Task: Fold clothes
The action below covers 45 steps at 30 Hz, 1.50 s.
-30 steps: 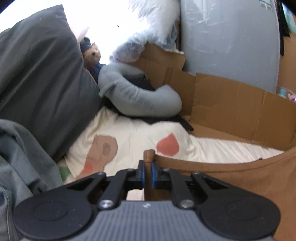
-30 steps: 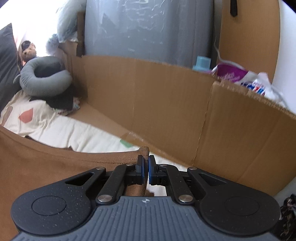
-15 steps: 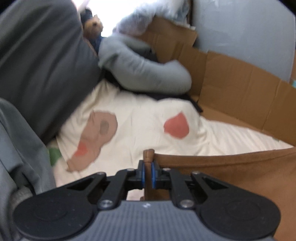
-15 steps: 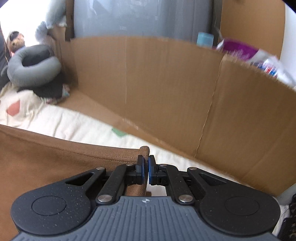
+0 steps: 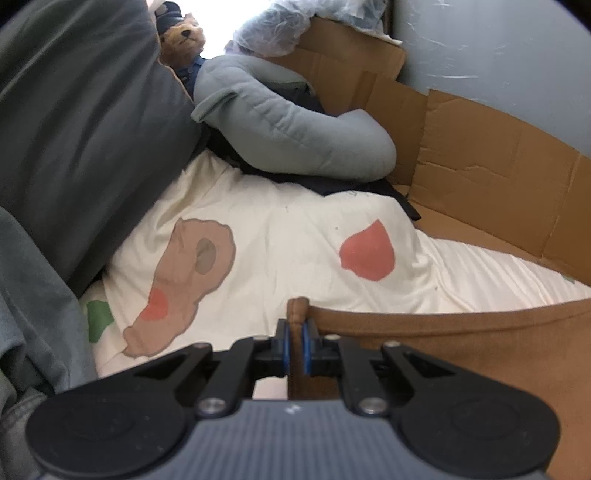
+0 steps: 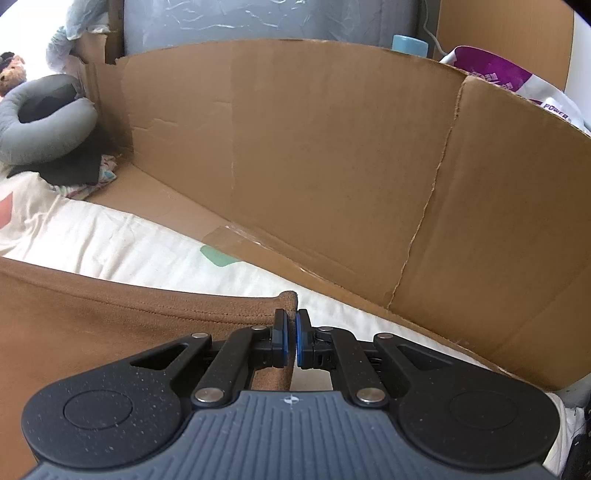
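Black hand-held gripper (image 5: pixel 294 345), blue pads (image 5: pixel 283 346)

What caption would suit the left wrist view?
Left gripper pinching a corner of the brown garment above a patterned cream bedsheet.

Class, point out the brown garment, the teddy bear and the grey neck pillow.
brown garment (image 5: pixel 443 343), left wrist view, stretched upper edge.
teddy bear (image 5: pixel 183 35), left wrist view, its head.
grey neck pillow (image 5: pixel 295 136), left wrist view, padded middle.
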Tool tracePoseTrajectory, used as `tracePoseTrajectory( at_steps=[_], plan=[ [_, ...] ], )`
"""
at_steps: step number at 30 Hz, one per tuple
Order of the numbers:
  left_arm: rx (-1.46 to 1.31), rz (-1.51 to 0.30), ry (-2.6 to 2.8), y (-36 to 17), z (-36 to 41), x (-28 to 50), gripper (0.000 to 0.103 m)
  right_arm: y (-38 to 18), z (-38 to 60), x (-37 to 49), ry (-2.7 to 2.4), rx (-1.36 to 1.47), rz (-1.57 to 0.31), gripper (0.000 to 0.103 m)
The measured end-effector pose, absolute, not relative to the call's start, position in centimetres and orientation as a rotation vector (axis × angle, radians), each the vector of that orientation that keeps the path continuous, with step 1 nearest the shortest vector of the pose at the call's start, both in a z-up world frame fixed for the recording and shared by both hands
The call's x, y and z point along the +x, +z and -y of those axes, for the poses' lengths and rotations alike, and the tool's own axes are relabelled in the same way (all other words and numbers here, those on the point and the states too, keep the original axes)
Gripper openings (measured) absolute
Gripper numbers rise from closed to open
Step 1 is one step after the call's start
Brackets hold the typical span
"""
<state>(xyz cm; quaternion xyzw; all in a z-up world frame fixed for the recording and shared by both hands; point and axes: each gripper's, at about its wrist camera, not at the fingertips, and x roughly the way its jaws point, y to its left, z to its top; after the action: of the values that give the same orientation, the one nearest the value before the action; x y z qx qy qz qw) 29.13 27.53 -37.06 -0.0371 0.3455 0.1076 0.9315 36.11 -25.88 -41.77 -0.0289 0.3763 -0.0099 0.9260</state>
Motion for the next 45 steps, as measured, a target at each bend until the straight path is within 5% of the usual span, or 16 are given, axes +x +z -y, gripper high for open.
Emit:
tracePoseTrajectory(
  at_steps=[11,16,18,26,31,45],
  plan=[
    [-0.066,-0.787,0.235,-39.5,-28.0,31.4,0.007,-43.7,26.4,38.7,-0.022,-0.043,-0.846,0.002],
    [-0.065,-0.823,0.245,-40.2,-27.9,31.8,0.019,-45.1,27.0,39.2,-0.025,0.025,-0.927,0.007],
    [-0.082,-0.825,0.256,-39.8,-28.0,31.5,0.034,-45.0,27.6,39.0,-0.042,0.070,-0.929,0.010],
    [-0.207,-0.769,0.279,-37.1,-26.6,27.0,0.050,-41.4,28.6,35.2,-0.036,0.167,-0.866,0.023],
    [-0.207,-0.786,0.244,-36.9,-24.1,24.4,0.051,-40.1,26.7,32.4,0.053,0.067,-0.873,0.034],
    [-0.225,-0.870,0.180,-38.9,-18.3,17.8,0.053,-39.6,19.2,25.7,0.286,-0.021,-0.954,0.035]
  ],
)
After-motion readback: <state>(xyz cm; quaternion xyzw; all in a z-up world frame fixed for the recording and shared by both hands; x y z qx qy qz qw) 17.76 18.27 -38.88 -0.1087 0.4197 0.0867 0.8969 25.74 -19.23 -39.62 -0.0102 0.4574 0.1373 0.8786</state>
